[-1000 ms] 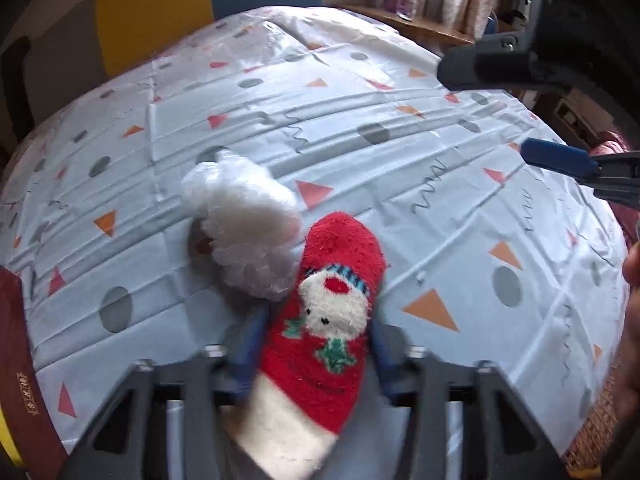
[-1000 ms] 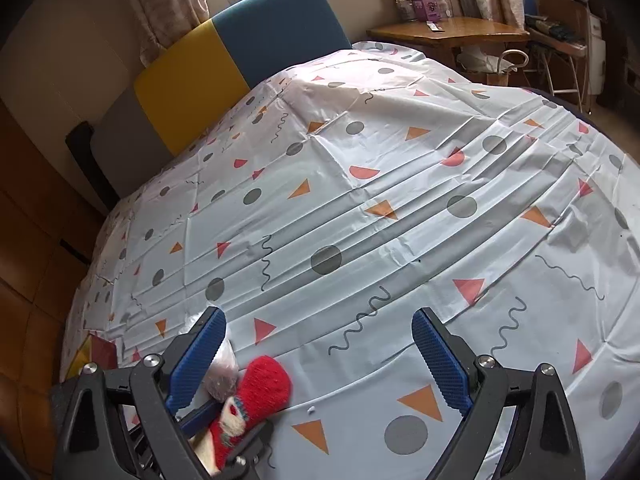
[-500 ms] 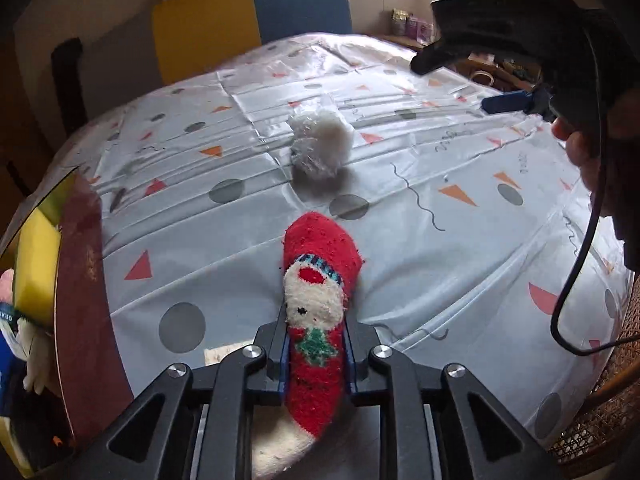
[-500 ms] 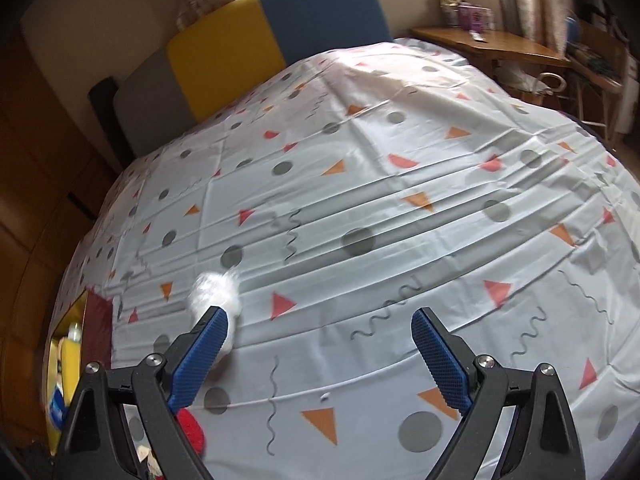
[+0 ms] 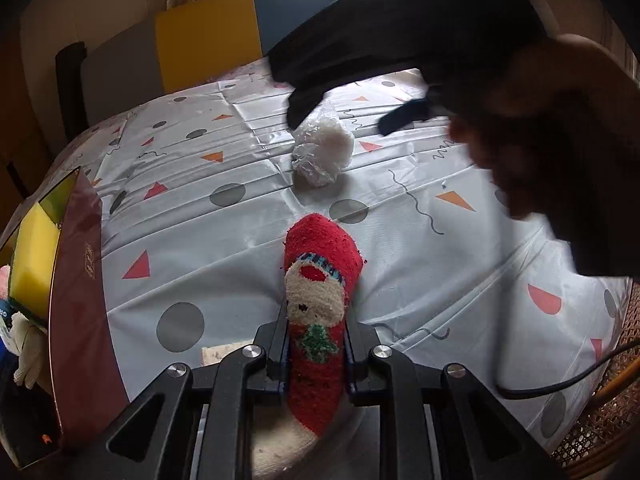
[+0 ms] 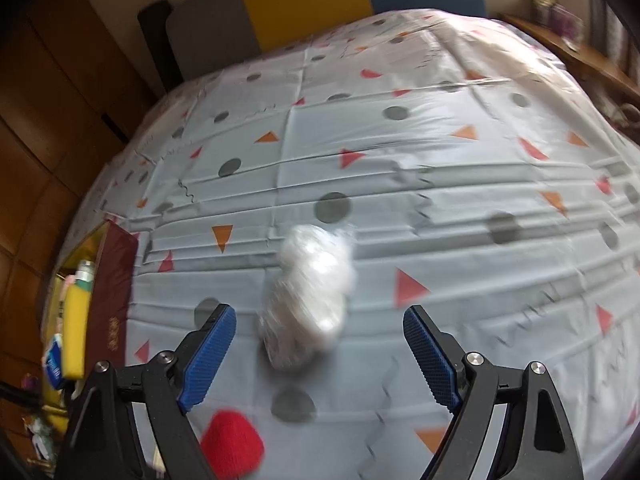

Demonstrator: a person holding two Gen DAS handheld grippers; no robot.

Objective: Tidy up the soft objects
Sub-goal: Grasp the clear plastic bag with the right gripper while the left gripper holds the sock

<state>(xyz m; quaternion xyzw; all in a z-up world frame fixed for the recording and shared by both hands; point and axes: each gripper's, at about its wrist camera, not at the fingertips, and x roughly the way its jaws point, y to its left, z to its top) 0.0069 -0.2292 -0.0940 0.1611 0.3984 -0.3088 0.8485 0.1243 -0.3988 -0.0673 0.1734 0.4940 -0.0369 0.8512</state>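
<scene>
Left tongs (image 5: pixel 316 354): clenched on the sock (image 5: pixel 318 300), gripped at mid-length. The red toe points forward over the desk (image 5: pixel 240 248); the white cuff hangs below the jaws. The sock appears lifted clear of the cloth, though contact cannot be ruled out.

Right tongs (image 6: pixel 320 356): released, jaws spread wide, holding nothing. They hover above the white bundle (image 6: pixel 308 292), which lies on the desk between the two blue pads in that view. The bundle appears wrapped in clear film. The frame is blurred, so whether a pad touches it cannot be told.

Box (image 5: pixel 76 312): stands at the left desk edge. It contains a yellow sponge (image 5: pixel 34 256) and other items too small to identify.

Progress, as judged:
- Some items are already in the box.
- Sock: grasped, not yet deposited.
- Bundle: not yet grasped.

Remaining: carry the sock to the box, close on the bundle, and place it likewise.
</scene>
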